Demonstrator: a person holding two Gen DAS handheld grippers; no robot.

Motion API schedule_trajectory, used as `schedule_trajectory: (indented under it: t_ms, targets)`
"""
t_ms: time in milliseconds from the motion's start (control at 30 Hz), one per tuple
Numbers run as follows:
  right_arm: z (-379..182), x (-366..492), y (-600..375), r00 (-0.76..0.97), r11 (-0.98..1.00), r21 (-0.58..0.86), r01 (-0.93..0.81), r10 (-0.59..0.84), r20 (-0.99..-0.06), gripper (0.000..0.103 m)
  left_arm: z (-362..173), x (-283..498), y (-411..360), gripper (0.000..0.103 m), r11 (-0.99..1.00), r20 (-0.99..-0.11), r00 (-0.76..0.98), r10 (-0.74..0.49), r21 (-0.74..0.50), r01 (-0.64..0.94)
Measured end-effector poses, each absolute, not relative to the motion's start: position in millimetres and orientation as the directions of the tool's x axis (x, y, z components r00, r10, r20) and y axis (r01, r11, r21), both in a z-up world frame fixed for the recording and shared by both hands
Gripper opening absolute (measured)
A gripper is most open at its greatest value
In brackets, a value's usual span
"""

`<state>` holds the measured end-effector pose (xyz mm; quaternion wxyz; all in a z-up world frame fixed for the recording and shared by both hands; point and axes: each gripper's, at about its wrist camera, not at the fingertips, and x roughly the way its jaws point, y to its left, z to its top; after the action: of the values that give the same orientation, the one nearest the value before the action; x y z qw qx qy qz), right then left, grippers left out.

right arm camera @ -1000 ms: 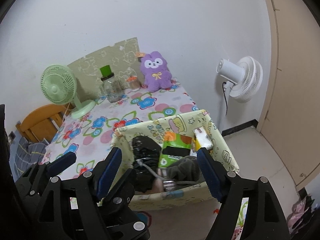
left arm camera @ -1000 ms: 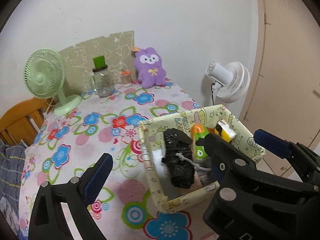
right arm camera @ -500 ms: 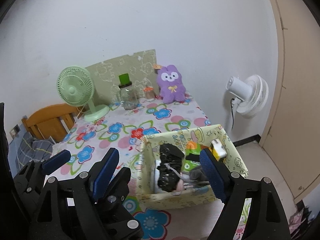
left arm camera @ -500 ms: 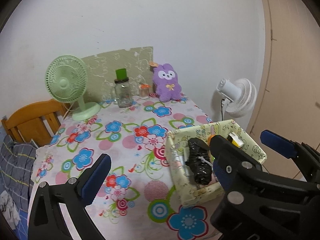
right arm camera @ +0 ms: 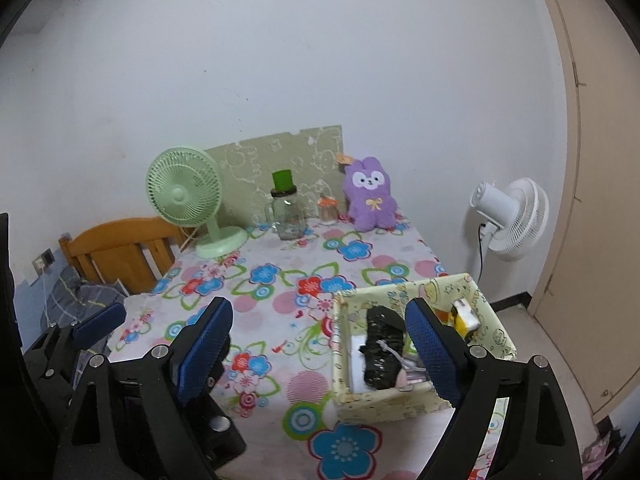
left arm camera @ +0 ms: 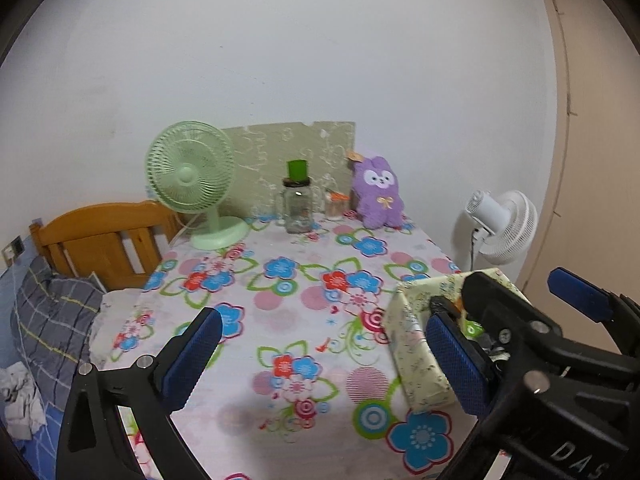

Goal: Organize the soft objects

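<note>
A purple plush rabbit (left arm camera: 378,194) (right arm camera: 370,196) sits upright at the far edge of the flowered table (left arm camera: 288,292), against the wall. A yellow patterned box (left arm camera: 412,344) (right arm camera: 424,400) stands at the table's near right corner, holding a black bundle (right arm camera: 382,354) and a yellow packet (right arm camera: 464,318). My left gripper (left arm camera: 324,358) hovers open over the tablecloth, left of the box, with nothing between its fingers. My right gripper (right arm camera: 320,348) hangs beside it, its jaws opening and empty. Its right finger (right arm camera: 436,352) overlaps the box in the view.
A green desk fan (left arm camera: 190,176), a glass jar with a green lid (left arm camera: 297,204) and a small orange-lidded jar (left arm camera: 334,206) line the back. A white fan (right arm camera: 508,216) stands right of the table, a wooden chair (left arm camera: 104,236) and grey plaid cloth (left arm camera: 52,320) left.
Both grippers have pulled back and upward from the box, which now looks smaller and lower right. The box's contents are mostly hidden in the left wrist view. The right jaws spread slightly wider.
</note>
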<state>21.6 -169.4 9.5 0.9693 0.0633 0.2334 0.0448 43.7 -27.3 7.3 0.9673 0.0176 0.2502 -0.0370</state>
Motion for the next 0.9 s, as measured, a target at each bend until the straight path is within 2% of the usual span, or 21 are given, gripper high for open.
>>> schedule_trajectory:
  t_ms: [533, 900]
  targets:
    - [24.4, -3.9, -137.3, 0.912, 0.989, 0.123, -0.084, 0.126, -0.39, 0.091, 21.7, 10.6, 17.7, 0.103, 1.0, -0.416, 0.909, -0.011, 0.014, 0.019]
    - [24.2, -7.3, -129.7, 0.912, 0.988, 0.122, -0.094, 0.135, -0.388, 0.092, 19.6, 8.4, 25.5, 0.103, 1.0, -0.412, 0.911, -0.002, 0.008, 0.006]
